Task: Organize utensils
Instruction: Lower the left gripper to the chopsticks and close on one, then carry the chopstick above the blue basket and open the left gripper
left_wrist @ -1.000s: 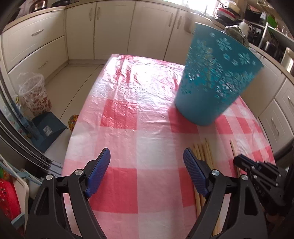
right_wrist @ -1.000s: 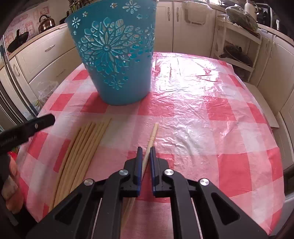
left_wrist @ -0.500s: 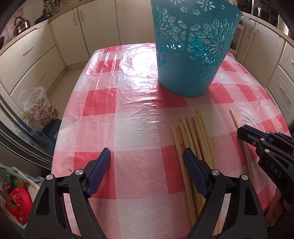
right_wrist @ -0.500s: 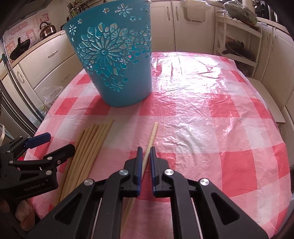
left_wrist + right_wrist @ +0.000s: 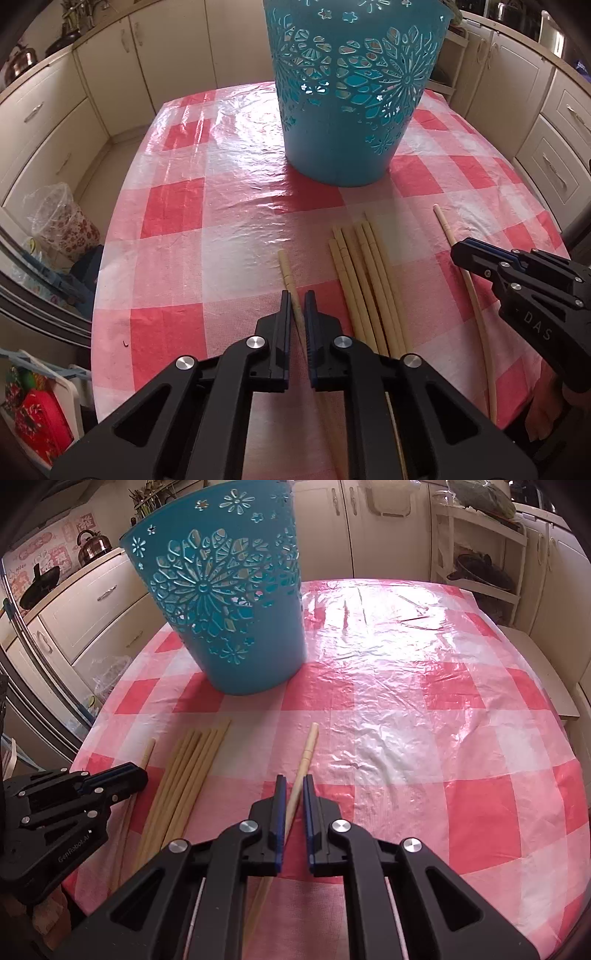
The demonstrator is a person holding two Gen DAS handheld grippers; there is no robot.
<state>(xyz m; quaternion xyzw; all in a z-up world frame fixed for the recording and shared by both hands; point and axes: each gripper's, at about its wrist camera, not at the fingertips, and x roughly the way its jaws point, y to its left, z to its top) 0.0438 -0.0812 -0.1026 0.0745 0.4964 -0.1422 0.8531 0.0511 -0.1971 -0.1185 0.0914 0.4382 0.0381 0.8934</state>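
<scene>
A pale wooden chopstick (image 5: 286, 267) lies on the red-and-white checked tablecloth (image 5: 177, 206), and my left gripper (image 5: 297, 295) is shut on it. To its right lies a bundle of several chopsticks (image 5: 364, 273). My right gripper (image 5: 293, 779) is shut on another single chopstick (image 5: 308, 749), which rests on the cloth right of the bundle (image 5: 192, 771). A tall blue cut-out basket (image 5: 229, 609) stands upright behind the chopsticks. In the right wrist view the left gripper (image 5: 142, 771) shows at the left edge; in the left wrist view the right gripper (image 5: 458, 253) shows at the right.
Cream kitchen cabinets (image 5: 48, 122) ring the table. A plastic bag (image 5: 59, 218) sits on the floor at the left, and a kettle (image 5: 90, 546) stands on the counter. A shelf rack (image 5: 476, 554) stands behind the table's far right. The table edge is close under both grippers.
My left gripper swung toward the chopsticks and went from wide open to shut on one stick, which now lies apart on the bundle's left. The right gripper stayed put on its chopstick.
</scene>
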